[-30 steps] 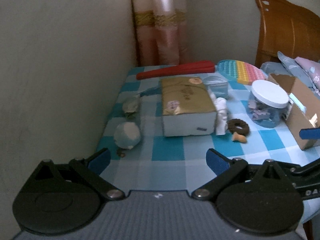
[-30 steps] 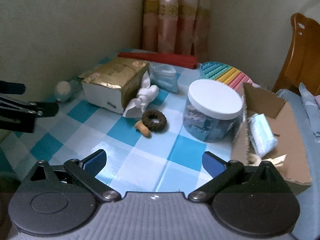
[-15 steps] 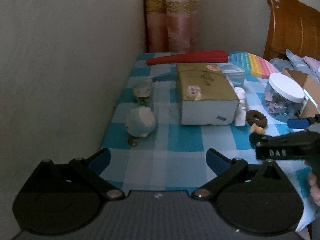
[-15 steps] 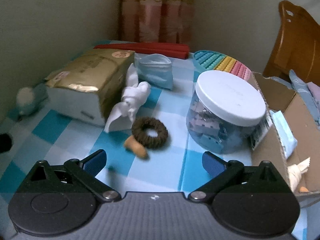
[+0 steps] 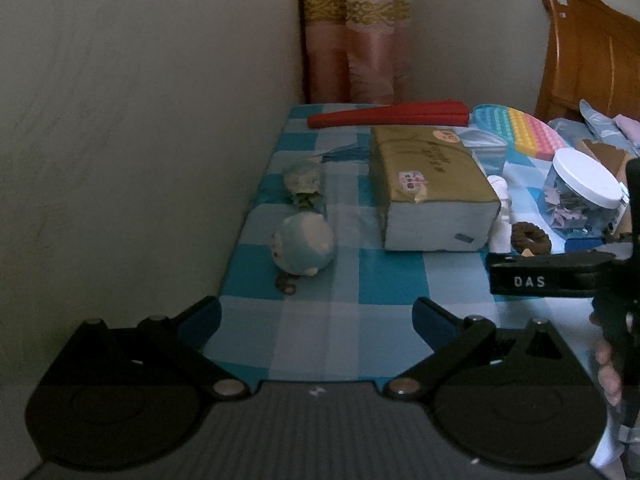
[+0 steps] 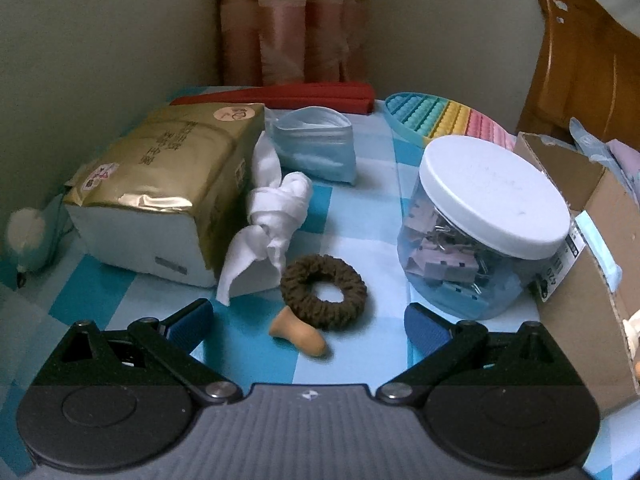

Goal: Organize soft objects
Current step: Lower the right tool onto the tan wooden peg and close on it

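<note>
right gripper: jaws spread wide, nothing between them, hovering low over the checked tablecloth

left gripper: also wide open and empty, hanging back near the table's front edge

target guess: the brown scrunchie and the little orange earplug look like the next soft things to grab. That's my read, not a given

where they sit: in the right wrist view the scrunchie lies flat at about 12 o'clock from the right gripper, just past the fingertips and between the two finger lines. The earplug is touching or nearly touching its near rim, at about 11 o'clock

long axis: the earplug runs roughly 10-to-4, flared end toward 10. The scrunchie is a ring, so there's no real axis and any approach angle works

nearer hand: the right one, easily. From the left gripper the scrunchie is way over at 2 o'clock, partly behind the right gripper's body

neighbours: knotted white cloth at 11 o'clock leaning on the gold tissue pack, and a clip jar at 1 o'clock, near the right finger

drop-off maybe: cardboard box at 3 o'clock, which already has something soft in it

only in right view: the earplug's full shape, the cloth's knot, the face mask pouch

only in left view: the plush ball in full at 12 o'clock with a small green-and-white bundle beyond it, plus the person's fingers on the right handle

watch out: a closing finger could clip the jar
</note>
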Tool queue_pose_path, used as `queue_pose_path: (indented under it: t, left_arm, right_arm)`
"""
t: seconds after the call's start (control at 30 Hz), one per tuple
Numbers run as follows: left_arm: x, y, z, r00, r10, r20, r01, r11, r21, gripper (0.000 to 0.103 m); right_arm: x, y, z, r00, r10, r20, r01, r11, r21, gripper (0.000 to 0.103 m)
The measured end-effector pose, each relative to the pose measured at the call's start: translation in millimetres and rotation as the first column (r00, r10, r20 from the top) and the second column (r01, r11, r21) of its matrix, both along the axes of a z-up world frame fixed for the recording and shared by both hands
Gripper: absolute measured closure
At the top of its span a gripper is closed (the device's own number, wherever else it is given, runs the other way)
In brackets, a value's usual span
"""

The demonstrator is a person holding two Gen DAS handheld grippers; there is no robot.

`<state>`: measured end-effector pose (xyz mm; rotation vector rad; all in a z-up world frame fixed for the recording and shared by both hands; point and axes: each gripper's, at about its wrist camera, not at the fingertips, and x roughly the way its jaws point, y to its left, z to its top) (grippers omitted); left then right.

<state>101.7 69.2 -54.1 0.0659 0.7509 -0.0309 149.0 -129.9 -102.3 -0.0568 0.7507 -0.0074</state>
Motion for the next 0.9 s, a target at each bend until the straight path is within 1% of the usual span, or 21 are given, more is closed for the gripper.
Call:
queue_pose_path:
  t: [0.23, 0.43, 0.57, 0.6, 0.67, 0.7, 0.77, 0.83, 0.9]
  left_arm:
    - [-2, -2, 1, 1.0, -0.005, 0.004, 0.005, 1.0, -0.001, 0.002]
    - [-2, -3, 1, 1.0, -0.011, 0.003, 0.011, 1.0, 0.002, 0.002]
    - [-1, -2, 0, 1.0, -0.003, 0.0, 0.003, 1.0, 0.002, 0.002]
    - [-1, -1, 0, 1.0, -0.002, 0.0, 0.002, 1.0, 0.002, 0.002]
    - [-1, -1, 0, 1.0, -0.002, -0.001, 0.002, 1.0, 0.001, 0.002]
    - [-1, -1, 0, 1.0, -0.002, 0.0, 0.002, 1.0, 0.002, 0.002]
    - [0, -1, -1, 1.0, -0.001, -0.002, 0.001, 1.0, 0.003, 0.002]
    - [0, 0, -1, 1.0, 0.0, -0.003, 0.0, 1.0, 0.002, 0.002]
    - [0, 0, -2, 1.0, 0.001, -0.004, -0.001, 1.0, 0.002, 0.002]
  right_arm:
    - [-3, -2, 0, 1.0, -0.021, 0.002, 0.021, 1.0, -0.008, 0.0]
    - [-13, -16, 0, 0.999, -0.05, -0.013, 0.05, 0.998, 0.025, 0.0]
    - [-16, -16, 0, 0.998, -0.066, -0.018, 0.066, 0.998, 0.023, 0.001]
    - [-17, -15, 1, 0.997, -0.069, -0.022, 0.07, 0.997, 0.029, 0.003]
    - [-19, -13, 4, 0.998, -0.062, -0.015, 0.063, 0.997, 0.037, 0.016]
    - [-20, -10, 6, 0.998, -0.055, -0.011, 0.055, 0.998, 0.039, 0.019]
    - [-23, -7, 9, 0.999, -0.042, -0.015, 0.043, 0.997, 0.056, 0.031]
    - [-27, -5, 12, 0.999, -0.04, -0.025, 0.042, 0.995, 0.092, 0.036]
    - [-31, -2, 14, 0.999, -0.038, -0.032, 0.042, 0.993, 0.108, 0.04]
